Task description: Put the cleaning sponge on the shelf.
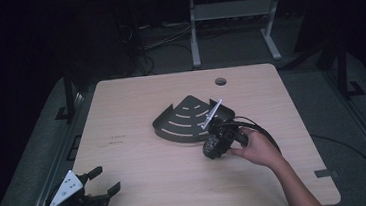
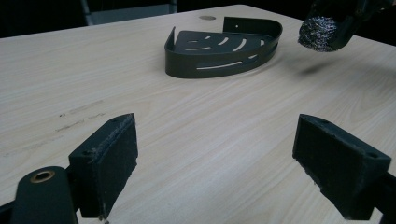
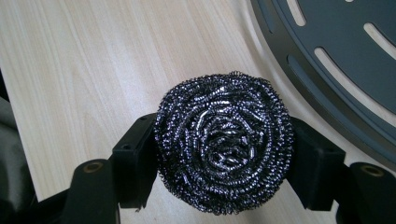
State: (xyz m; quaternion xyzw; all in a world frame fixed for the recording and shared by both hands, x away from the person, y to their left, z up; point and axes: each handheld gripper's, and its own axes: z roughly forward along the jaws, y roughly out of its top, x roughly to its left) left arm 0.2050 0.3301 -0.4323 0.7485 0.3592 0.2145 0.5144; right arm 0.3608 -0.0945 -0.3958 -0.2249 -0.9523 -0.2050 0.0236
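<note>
Open tongs [image 2: 215, 163] face a dark slotted tray [image 2: 219, 52] on the table [image 2: 196, 126].

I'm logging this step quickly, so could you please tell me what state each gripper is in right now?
Left gripper: open, holding nothing, near the table's front left corner.
Right gripper: shut on the steel scourer, beside the black tray.

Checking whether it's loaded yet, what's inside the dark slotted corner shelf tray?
The dark slotted corner shelf tray looks empty, its floor bare. The steel wool scouring ball sits outside, clamped in the right gripper.
</note>
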